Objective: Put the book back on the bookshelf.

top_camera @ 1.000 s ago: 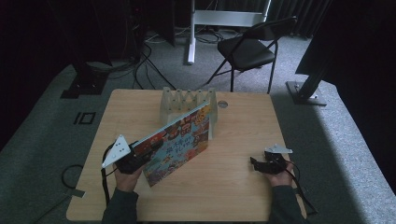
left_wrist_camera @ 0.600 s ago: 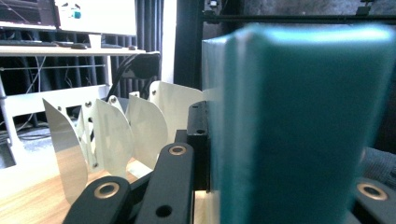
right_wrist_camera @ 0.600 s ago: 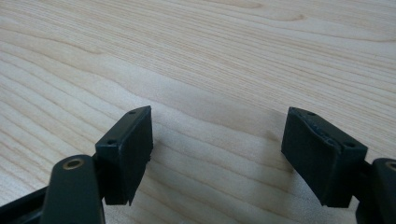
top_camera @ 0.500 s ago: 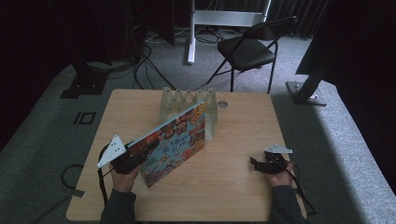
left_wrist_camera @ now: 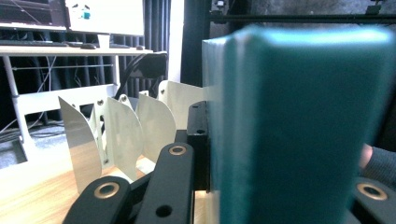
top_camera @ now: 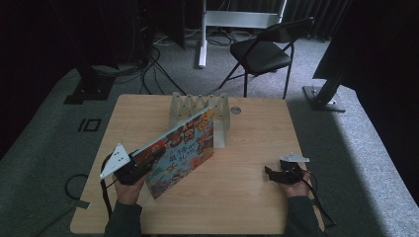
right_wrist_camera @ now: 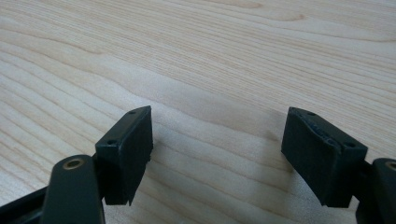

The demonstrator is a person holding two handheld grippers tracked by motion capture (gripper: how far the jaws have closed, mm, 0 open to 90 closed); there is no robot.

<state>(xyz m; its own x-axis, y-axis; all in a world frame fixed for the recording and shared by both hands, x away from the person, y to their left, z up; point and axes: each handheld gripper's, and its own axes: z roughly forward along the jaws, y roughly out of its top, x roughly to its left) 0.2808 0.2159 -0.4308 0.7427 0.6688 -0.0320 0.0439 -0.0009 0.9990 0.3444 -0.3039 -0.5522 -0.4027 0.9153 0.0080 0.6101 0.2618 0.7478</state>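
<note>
At the near edge of the wooden table (top_camera: 247,207) I am working two hand-held grippers. Toward the near right corner, my right gripper (top_camera: 279,174) rests low over bare wood with its jaws spread wide and nothing between them; its own view shows both black pads with open table grain in the gap. Toward the near left, my left gripper (top_camera: 139,167) is clamped on the lower left corner of a children's picture book (top_camera: 184,148), its colourful cover facing me. In the left gripper view the book's teal edge (left_wrist_camera: 299,130) sits pinched between the jaws and runs straight away from the camera. The book is lifted and tilted, rising from that corner toward the middle of the table, its far end reaching the rack. I judge it a thin, light, fairly stiff hardback with a glossy cover that may slip, so a firm hold well in from the corner would steady it better than a tip pinch. Beyond it, near the far edge, stands a pale slotted book rack (top_camera: 197,106) with upright divider fins (left_wrist_camera: 116,135).
</note>
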